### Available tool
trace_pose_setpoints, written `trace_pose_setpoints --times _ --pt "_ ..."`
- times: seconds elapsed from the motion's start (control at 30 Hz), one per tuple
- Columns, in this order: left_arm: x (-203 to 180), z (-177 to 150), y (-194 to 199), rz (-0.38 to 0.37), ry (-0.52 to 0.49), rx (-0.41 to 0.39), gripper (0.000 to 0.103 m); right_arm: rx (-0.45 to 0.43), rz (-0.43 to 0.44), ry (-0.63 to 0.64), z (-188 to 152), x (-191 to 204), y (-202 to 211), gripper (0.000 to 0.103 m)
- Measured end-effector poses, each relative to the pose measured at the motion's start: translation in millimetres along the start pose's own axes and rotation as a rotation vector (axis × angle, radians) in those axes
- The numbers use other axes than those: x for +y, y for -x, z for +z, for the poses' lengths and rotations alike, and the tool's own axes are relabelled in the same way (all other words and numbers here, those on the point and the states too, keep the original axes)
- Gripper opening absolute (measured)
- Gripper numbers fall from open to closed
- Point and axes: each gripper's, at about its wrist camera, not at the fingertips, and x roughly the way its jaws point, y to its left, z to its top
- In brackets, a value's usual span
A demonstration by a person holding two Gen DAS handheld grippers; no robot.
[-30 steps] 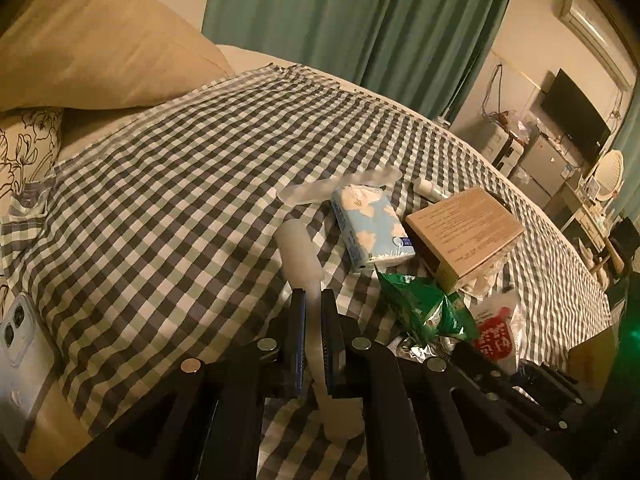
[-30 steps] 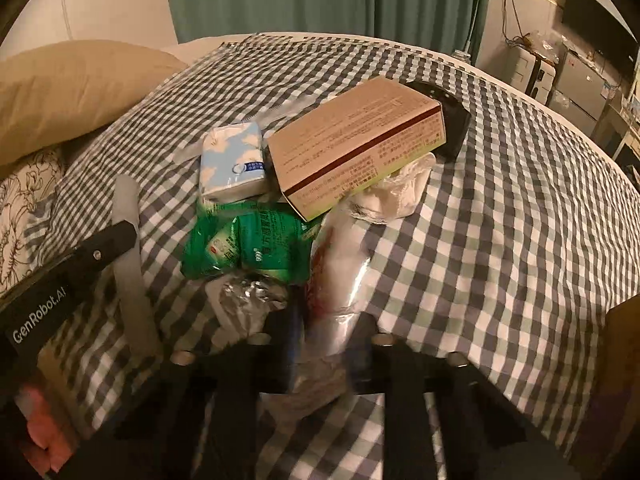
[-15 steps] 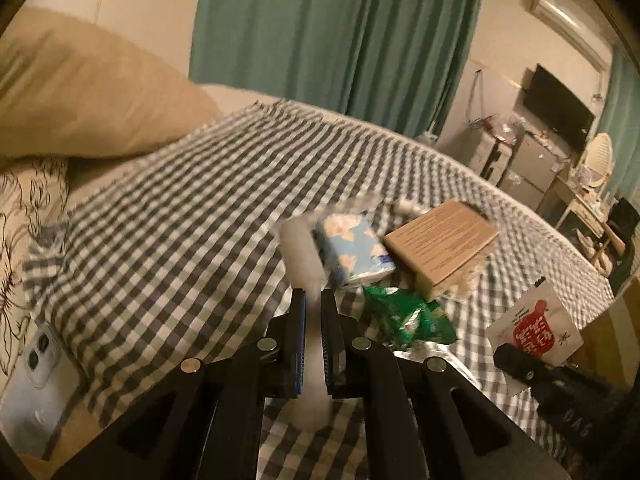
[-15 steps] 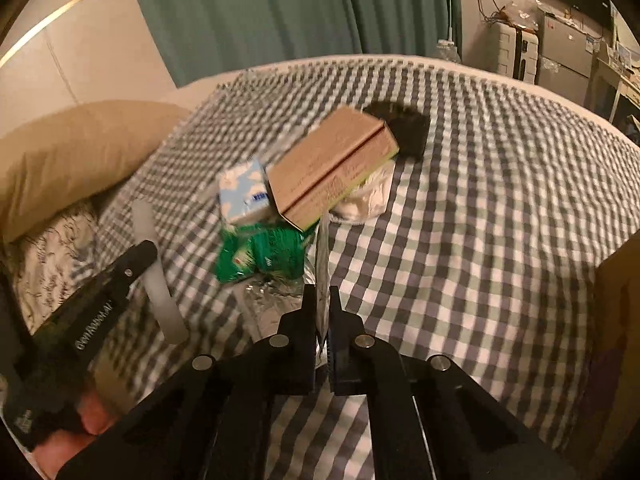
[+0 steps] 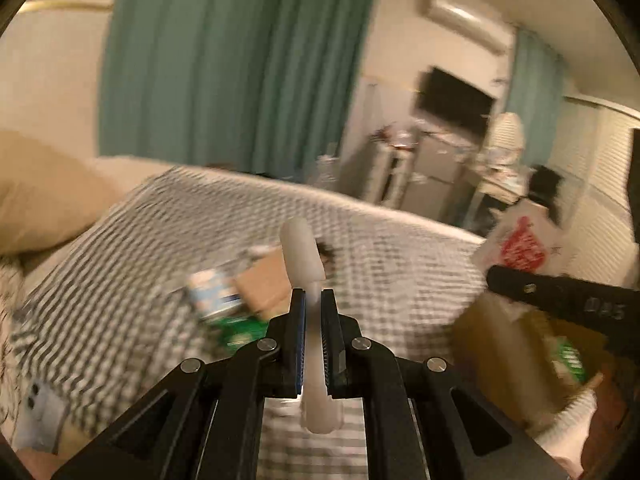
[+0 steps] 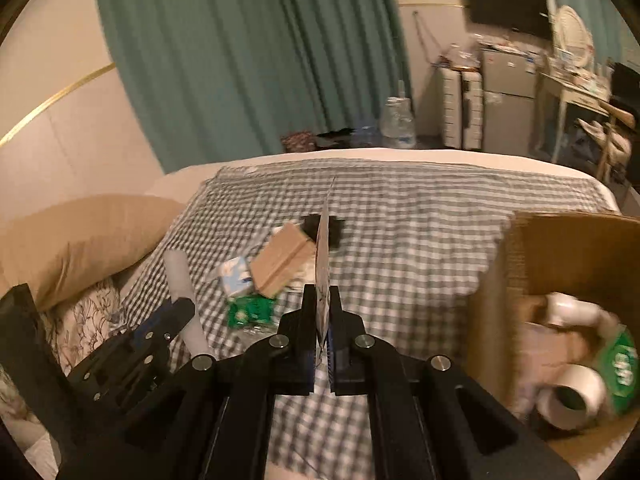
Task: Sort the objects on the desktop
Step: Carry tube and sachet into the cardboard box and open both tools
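My left gripper [image 5: 313, 300] is shut on a long white translucent tube [image 5: 301, 252], held up above the checked bedspread [image 5: 400, 264]. My right gripper [image 6: 323, 296] is shut on a flat white packet with red print [image 6: 322, 264], seen edge-on here and face-on in the left wrist view as the packet [image 5: 520, 246]. The left gripper [image 6: 176, 312] with the tube [image 6: 178, 276] also shows at the left of the right wrist view. On the bedspread [image 6: 400, 220] lie a brown box [image 6: 280, 264], a blue-white tissue pack [image 6: 234, 276], a green packet [image 6: 250, 310] and a black object [image 6: 336, 230].
An open cardboard box [image 6: 560, 240] stands at the right, holding tape rolls [image 6: 568, 400] and a green packet [image 6: 620, 364]. A tan pillow [image 6: 80, 236] lies at the left. A phone [image 5: 40, 412] rests near the bed's left edge. Curtains, a television and shelves stand behind.
Both grippers have risen well above the bedspread with the tube and the packet in them. The right jaws closed on the packet. The cardboard box has come into view at the right.
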Motion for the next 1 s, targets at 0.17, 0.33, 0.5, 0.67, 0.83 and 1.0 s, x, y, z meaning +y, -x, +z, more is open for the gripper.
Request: trace_pose_setpoints --times 0.17,0.33,0.5,0.67,0.83,1.0 --pt "-65.9 22.0 8.2 -0.194 -0.006 0.013 0.007 -0.067 -0.076 -0.071 2.7 -48.6 46.4 0.004" --pt "-133.8 27.9 -0.8 -0.317 -0.053 0.048 0.007 -0.052 -0.196 -0.115 -1.2 -94.8 63.9 0.004" --pt "-184.6 25.0 -21.3 -0.377 -0.098 0.087 0.007 0.010 -0.263 -0.206 -12.5 -141.1 58.5 0.004" --pt "-205.7 10.5 -43.0 -0.380 -0.134 0.135 0.007 0.054 -0.257 -0.229 -21.6 -165.3 47.6 0.004" --pt "-211.2 -6.6 -60.4 -0.355 -0.173 0.203 0.011 0.067 -0.304 -0.236 -25.9 -172.7 43.5 0.009" --pt "-210.2 -13.7 -64.5 -0.312 -0.192 0.228 0.043 0.091 -0.437 -0.258 -29.2 -181.1 42.6 0.057"
